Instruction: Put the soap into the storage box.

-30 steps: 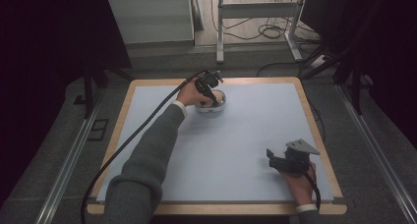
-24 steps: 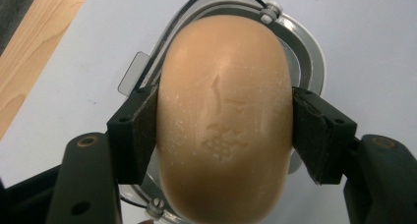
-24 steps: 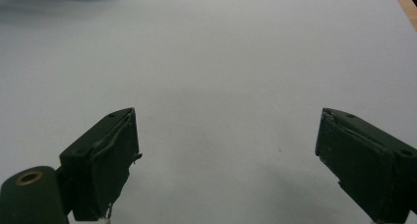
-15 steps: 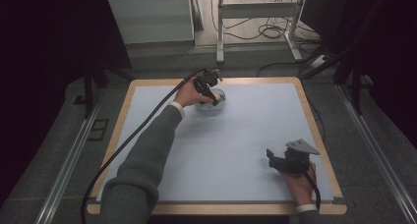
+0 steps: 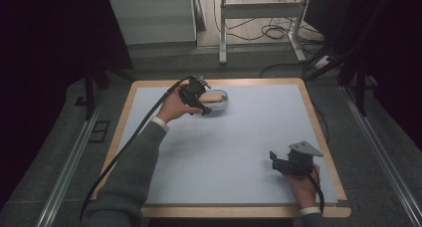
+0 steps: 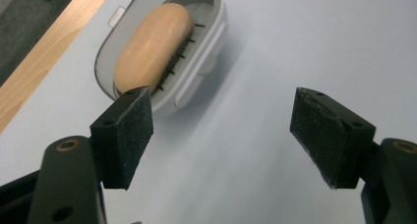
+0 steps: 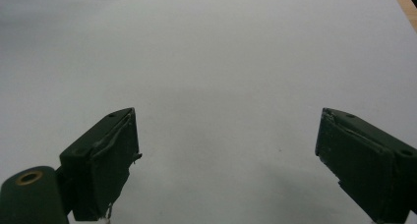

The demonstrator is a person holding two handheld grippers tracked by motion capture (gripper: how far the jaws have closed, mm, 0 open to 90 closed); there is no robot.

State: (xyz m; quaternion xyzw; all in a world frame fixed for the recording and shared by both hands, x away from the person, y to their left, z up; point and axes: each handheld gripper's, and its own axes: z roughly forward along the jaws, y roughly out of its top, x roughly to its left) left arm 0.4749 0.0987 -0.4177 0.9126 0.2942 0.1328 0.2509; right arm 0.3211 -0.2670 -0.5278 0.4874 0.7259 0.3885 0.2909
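Two grippers work over a pale blue table (image 5: 224, 152) in the high view. The left gripper (image 5: 195, 98) is held at about eleven o'clock from the table's middle, just beside a grey soap dish (image 5: 222, 105) that sits near the far edge; a tan bar of soap (image 5: 213, 97) lies in the dish. The right gripper (image 5: 288, 162) rests at about four o'clock, near the close right corner and well apart from the dish, with a hand (image 5: 302, 186) behind it.

In the left gripper view, the left gripper (image 6: 221, 130) has its jaws spread wide with nothing between them. The soap dish (image 6: 206, 42) lies at about eleven o'clock, up and to the side of the left jaw, whose tip overlaps the dish's near rim in the picture; whether they touch cannot be told. The soap (image 6: 152, 47) lies lengthwise on the dish's slotted floor.

In the right gripper view, the right gripper (image 7: 226, 145) also stands wide apart, with bare table (image 7: 221, 62) ahead of it.
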